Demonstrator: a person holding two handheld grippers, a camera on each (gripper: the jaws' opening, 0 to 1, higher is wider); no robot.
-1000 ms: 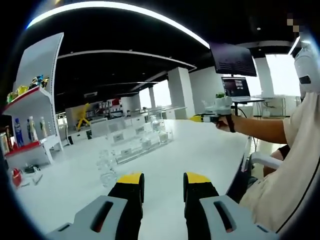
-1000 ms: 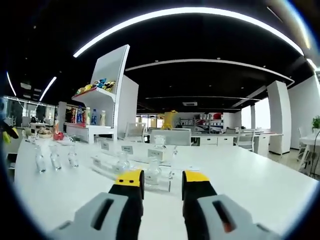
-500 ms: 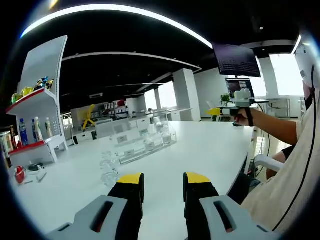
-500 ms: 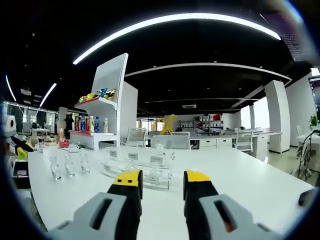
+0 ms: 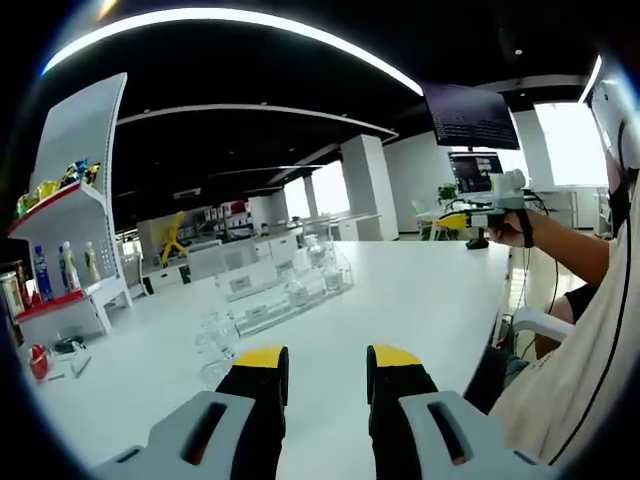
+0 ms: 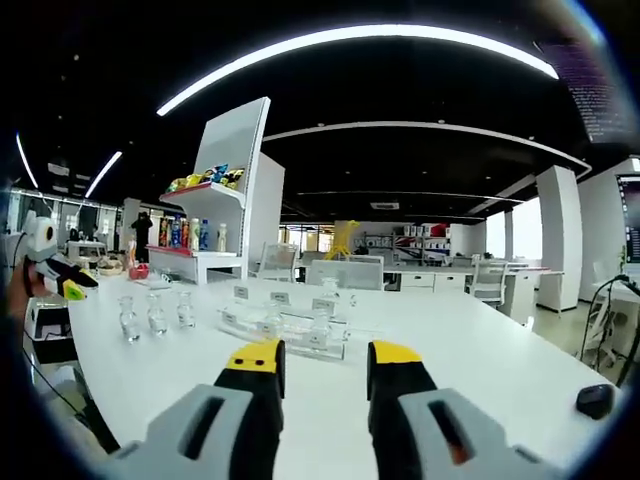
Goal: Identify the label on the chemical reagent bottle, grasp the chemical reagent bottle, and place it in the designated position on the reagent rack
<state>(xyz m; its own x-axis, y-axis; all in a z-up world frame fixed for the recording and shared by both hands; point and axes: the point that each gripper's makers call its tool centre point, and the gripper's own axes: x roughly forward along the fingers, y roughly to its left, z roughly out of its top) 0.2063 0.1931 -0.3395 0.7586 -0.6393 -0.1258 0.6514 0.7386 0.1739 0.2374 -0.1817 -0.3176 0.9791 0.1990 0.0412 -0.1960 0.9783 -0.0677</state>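
Too small and clear for labels to be read: three reagent bottles (image 6: pixel 155 315) standing in a row on white table (image 6: pixel 480 350), just left of clear reagent rack (image 6: pixel 290 325) with tags. Left gripper (image 5: pixel 320 368) spread, empty, over table; right gripper (image 6: pixel 322 362) likewise parted, holding nothing. Behind, snack shelf (image 6: pixel 215 225); black mouse (image 6: pixel 594 400) at right edge

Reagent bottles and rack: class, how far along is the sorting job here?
Done: nothing evident. In hand: nothing; the left gripper and right gripper are open and empty. Left: three loose bottles stand on the table beside the reagent rack, ungrasped.
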